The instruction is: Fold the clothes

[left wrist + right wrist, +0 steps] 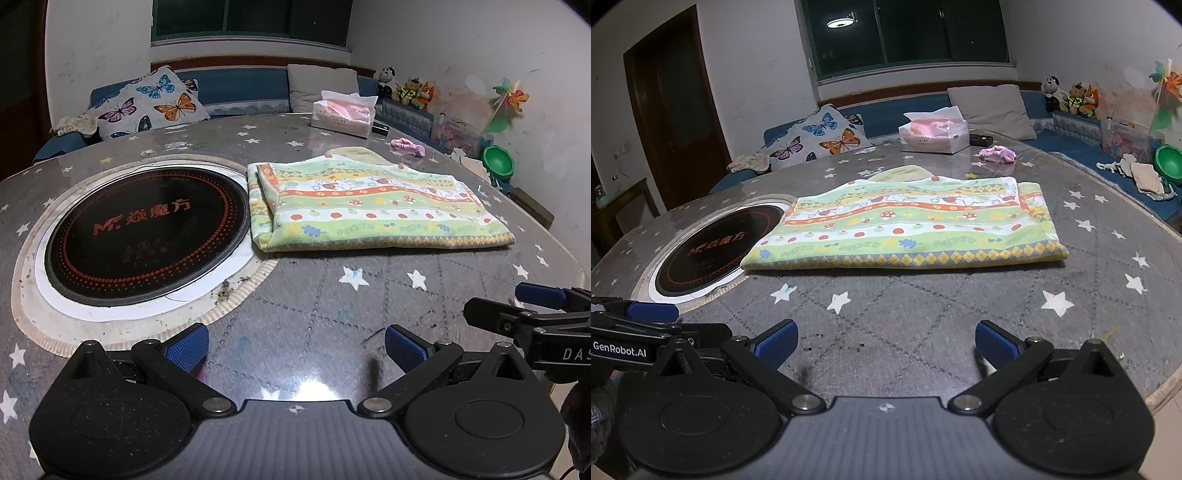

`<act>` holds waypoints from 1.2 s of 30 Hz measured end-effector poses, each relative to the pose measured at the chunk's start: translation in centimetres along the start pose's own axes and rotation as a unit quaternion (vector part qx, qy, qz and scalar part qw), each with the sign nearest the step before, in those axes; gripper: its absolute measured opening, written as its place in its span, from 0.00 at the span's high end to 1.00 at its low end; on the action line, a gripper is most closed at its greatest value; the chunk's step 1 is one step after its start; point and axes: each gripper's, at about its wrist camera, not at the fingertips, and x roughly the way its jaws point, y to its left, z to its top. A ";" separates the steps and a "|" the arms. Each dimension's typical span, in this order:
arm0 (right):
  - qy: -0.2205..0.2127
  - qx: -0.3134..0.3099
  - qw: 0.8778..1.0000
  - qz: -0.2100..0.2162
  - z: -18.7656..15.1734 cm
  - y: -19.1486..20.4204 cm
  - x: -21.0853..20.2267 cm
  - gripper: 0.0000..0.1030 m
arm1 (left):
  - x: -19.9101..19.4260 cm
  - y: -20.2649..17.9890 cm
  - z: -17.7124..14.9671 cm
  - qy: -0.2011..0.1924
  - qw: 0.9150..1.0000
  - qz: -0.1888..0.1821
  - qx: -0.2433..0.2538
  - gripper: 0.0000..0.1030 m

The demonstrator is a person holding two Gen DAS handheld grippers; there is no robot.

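- Our left gripper (295,349) hangs low over the table (317,306), its blue pads (188,347) spread wide apart and holding nothing; bare quilted, star-printed cover shows between them.
- Our right gripper (886,345) is just as wide open and empty, its pads (995,345) above the near part of the table and touching no cloth.
- Both grippers sit level and side by side, pointing across the table toward the cloth; each camera catches the other gripper at its frame edge, the right one (532,314) at the far right of the left view, the left one (639,317) at the far left of the right view.
- The cloth (369,206), a striped green, orange and yellow piece with apples and mushrooms, lies folded into a flat rectangle mid-table, well apart from both grippers.
- Its left end lies just beside the round black hob (147,236) set into the table; from the right view that end seems to overlap the hob's pale rim.
- Beyond the cloth we see a tissue pack (345,112), a small pink bundle (408,146) and a butterfly pillow (147,101) on the blue sofa.
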 end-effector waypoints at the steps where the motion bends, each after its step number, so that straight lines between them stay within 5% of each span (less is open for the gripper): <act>1: 0.000 0.000 1.000 0.000 0.0 0.0 0.0 0.00 | 0.0 0.0 0.0 0.000 1.000 0.000 0.000 0.00; 36: 0.000 0.008 1.000 0.008 -0.1 0.2 0.1 0.00 | 0.1 -0.6 -0.3 0.006 1.000 -0.001 0.005 0.00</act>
